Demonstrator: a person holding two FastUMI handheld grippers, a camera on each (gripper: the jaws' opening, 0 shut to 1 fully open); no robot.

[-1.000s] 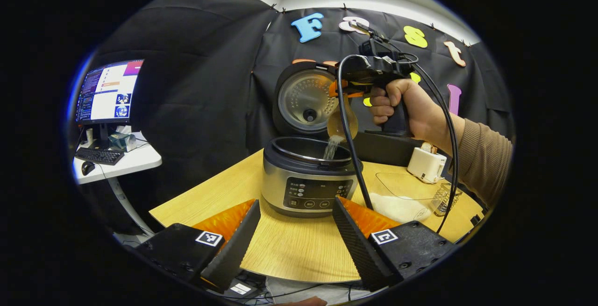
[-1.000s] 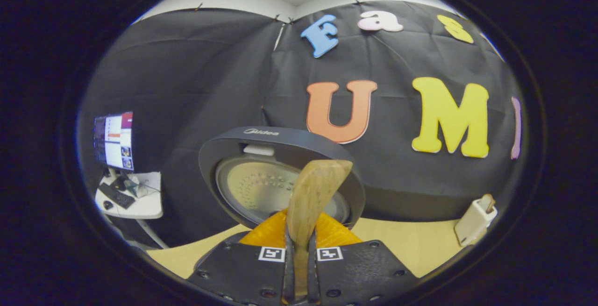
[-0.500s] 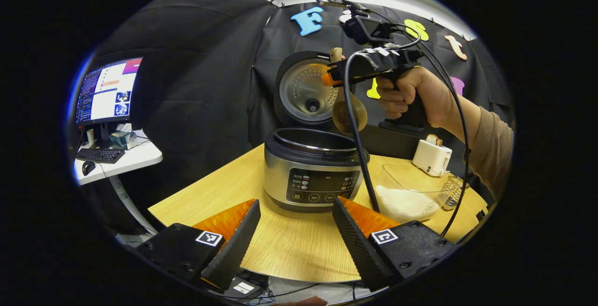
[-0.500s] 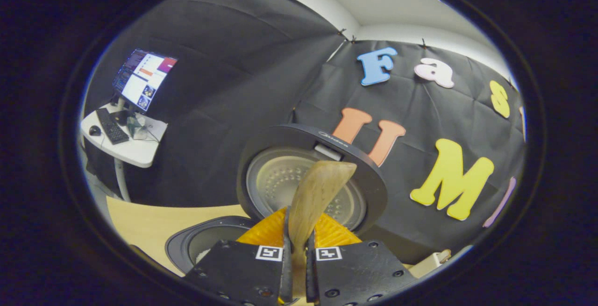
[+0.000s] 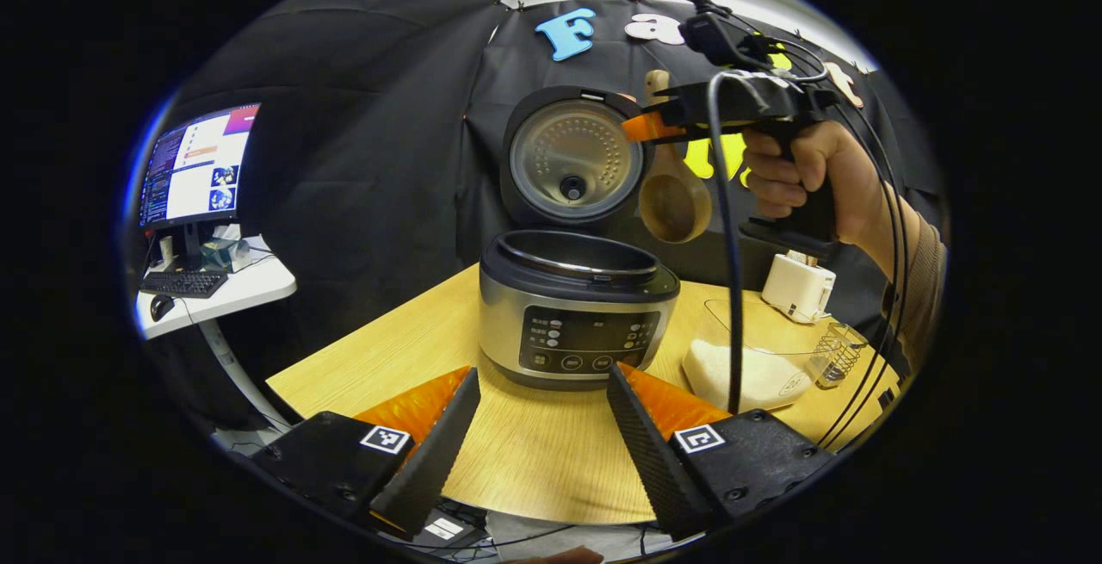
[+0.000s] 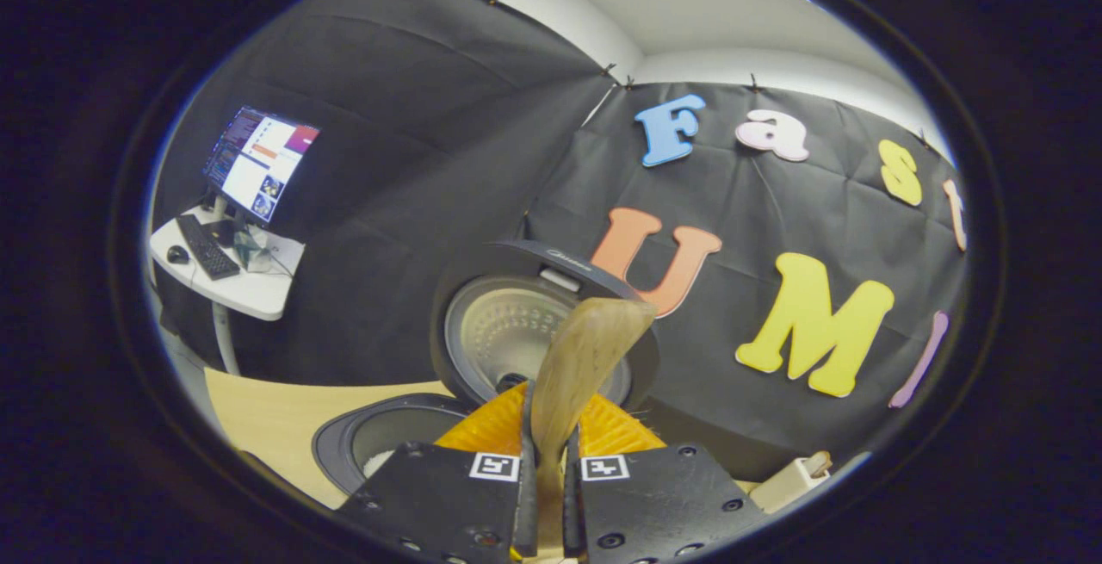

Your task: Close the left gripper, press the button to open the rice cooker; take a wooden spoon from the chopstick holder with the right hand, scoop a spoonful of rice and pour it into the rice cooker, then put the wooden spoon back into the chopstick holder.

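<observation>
wooden spoon (image 5: 674, 199) beside rice cooker (image 5: 575, 310) lid edge

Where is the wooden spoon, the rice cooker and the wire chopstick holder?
wooden spoon (image 5: 674, 201), left gripper view, on its bowl.
rice cooker (image 5: 575, 323), left gripper view, on its front panel.
chopstick holder (image 5: 837, 356), left gripper view, on its wire side.
</observation>
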